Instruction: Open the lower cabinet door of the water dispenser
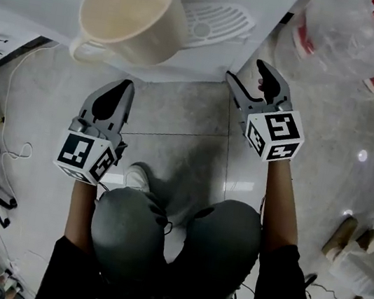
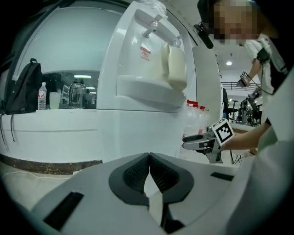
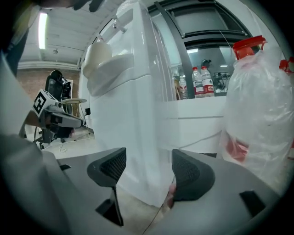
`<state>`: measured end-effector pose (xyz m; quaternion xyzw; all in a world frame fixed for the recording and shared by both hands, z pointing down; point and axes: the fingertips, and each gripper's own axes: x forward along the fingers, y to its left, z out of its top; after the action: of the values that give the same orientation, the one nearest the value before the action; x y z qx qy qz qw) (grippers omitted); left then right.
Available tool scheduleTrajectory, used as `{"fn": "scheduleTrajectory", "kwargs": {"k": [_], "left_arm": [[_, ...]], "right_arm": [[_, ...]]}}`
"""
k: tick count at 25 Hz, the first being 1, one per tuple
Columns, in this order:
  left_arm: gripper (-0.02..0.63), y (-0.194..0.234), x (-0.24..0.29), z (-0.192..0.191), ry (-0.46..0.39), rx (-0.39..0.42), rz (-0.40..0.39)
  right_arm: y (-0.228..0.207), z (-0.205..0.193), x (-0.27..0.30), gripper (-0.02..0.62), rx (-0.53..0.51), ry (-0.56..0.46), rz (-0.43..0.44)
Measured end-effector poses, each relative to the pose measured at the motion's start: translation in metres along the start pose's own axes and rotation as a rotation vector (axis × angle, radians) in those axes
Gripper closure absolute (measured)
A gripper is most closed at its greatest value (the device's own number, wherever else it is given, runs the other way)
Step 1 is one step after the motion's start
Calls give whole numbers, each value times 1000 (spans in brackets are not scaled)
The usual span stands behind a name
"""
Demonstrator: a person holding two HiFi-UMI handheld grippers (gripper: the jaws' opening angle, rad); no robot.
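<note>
Head view looks steeply down on the water dispenser (image 1: 186, 67), which stands upright on the pale tiled floor (image 1: 173, 150) with its long axis vertical and its front facing the person. A cream cup (image 1: 128, 11) sits on the dispenser's drip tray (image 1: 223, 20), handle toward the left gripper (image 1: 113, 101). The 2 grippers are held out low in front of the dispenser, well apart, the left one before its front and the right gripper (image 1: 254, 85) at its right front corner.

Left gripper view shows that gripper's 2 pads pressed together with nothing between them, pointing at the lower cabinet door (image 2: 138, 133), the tall white panel under the tray. Whether the door is ajar I cannot tell.

Right gripper view shows that gripper's pads spread wide. The vertical right edge of the dispenser's lower front stands in the gap between them, and neither pad presses on it. A large plastic-wrapped bottle (image 3: 259, 105) with a red cap stands just to the right.
</note>
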<state>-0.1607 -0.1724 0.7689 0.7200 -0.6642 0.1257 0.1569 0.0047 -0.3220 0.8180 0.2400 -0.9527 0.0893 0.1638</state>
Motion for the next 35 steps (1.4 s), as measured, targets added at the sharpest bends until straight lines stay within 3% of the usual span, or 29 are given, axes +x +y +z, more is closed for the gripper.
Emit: {"fn": "scheduleTrajectory", "kwargs": {"k": [10, 35], "left_arm": [[589, -3, 3, -3, 7, -19, -36], [589, -13, 15, -6, 26, -9, -91]], "right_arm": [[1, 14, 25, 268, -22, 6, 93], [5, 17, 23, 316, -46, 35, 52]]}}
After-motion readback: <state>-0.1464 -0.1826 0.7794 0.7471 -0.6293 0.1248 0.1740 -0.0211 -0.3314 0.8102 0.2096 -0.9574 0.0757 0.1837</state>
